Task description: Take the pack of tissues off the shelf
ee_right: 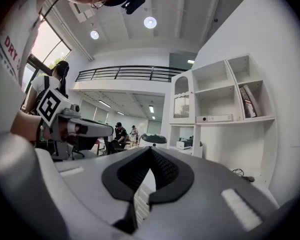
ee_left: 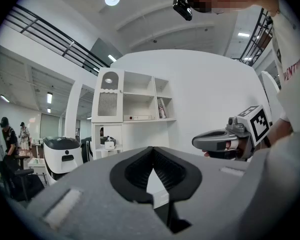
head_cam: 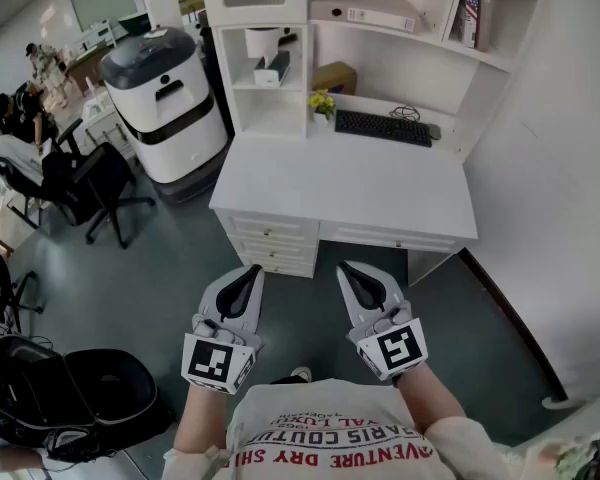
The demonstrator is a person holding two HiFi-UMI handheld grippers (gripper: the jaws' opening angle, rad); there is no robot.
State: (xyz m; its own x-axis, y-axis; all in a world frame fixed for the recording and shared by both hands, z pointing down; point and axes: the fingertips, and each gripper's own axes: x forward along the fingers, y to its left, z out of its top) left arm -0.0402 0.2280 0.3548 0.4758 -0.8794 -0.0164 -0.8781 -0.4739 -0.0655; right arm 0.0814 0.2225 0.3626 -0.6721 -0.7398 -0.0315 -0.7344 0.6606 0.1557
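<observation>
Shirt: pale shirt (head_cam: 330,438) with red print at the bottom edge of the head view, both forearms reaching forward from it.
Pack of tissues: white pack of tissues (head_cam: 272,68) with a dark top, lying in the middle-left compartment of the shelf unit (head_cam: 236,78), untouched and well apart from both tools.
Same compartment: a white roll-like object (head_cam: 263,40) stands just behind and above the pack.
Neighbouring shelves: a cardboard box (head_cam: 335,76) in the compartment to the right; a flat white box (head_cam: 365,10) on the shelf above; books (head_cam: 472,8) upright in the top-right compartment.
Surface: white desk surface (head_cam: 350,183) under the shelf unit, carrying a black keyboard (head_cam: 383,127) at the back and a small bunch of yellow flowers (head_cam: 323,102) by the shelf post; drawers (head_cam: 270,243) in its front.
Left tool: left tool (head_cam: 252,271) held level in front of the drawers, short of the surface, tips pressed together with nothing between them.
Right tool: right tool (head_cam: 348,268) level beside the left one, tips likewise together and empty.
Room: a white-and-black machine (head_cam: 165,98) stands left of the desk, a black office chair (head_cam: 90,188) beyond it, and people (head_cam: 40,63) at the far left.
</observation>
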